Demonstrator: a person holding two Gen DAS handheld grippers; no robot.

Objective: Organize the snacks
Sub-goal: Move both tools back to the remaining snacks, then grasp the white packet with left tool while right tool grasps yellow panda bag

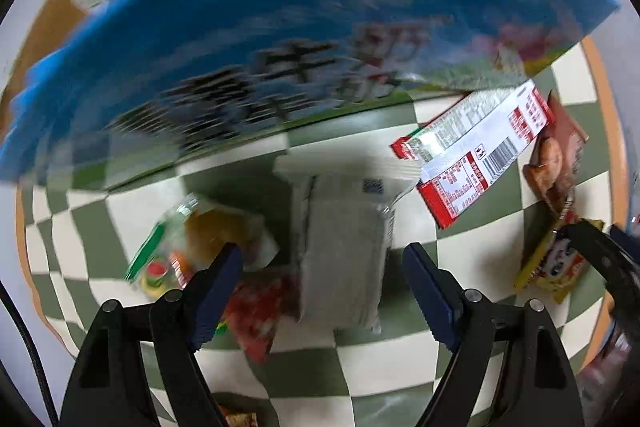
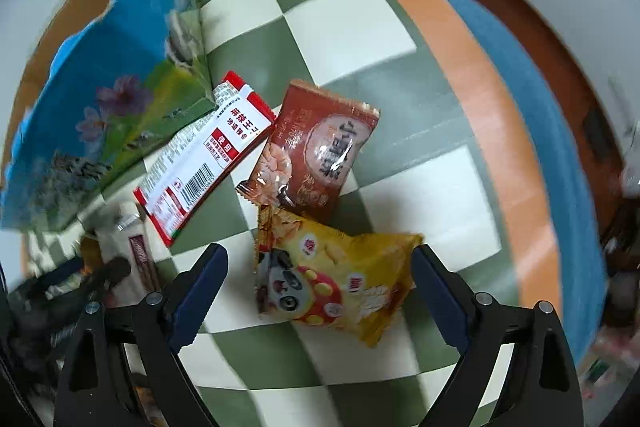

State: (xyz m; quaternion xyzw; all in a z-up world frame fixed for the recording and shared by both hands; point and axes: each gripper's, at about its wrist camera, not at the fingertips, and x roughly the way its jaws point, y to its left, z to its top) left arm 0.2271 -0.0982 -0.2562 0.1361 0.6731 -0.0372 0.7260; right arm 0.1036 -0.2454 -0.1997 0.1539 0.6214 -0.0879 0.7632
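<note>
- Green-and-cream checked cloth [image 1: 360, 367] covers the table in the left wrist view; an orange border [image 1: 600, 67] edges it, with pale floor beyond.
- A big blue box [image 1: 260, 7] with blurred dark lettering stands at the far side of the cloth.
- The left gripper [image 1: 320, 291] points down, jaws spread and holding nothing; a grey packet [image 1: 344, 259] lies on the cloth between its fingers.
- A red-and-white packet [image 1: 476, 155] lies near the box, to the right of the grey packet.
- In the right wrist view the checked cloth [image 2: 320, 19] meets the orange border [image 2: 480, 87], then a blue band [image 2: 540, 99] and dark brown floor.
- The right gripper [image 2: 320, 291] is spread wide and empty; a yellow snack bag [image 2: 340, 279] lies between its fingers, untouched.
- A brown snack bag [image 2: 320, 151] lies just beyond it, overlapped by the yellow bag's top edge.
</note>
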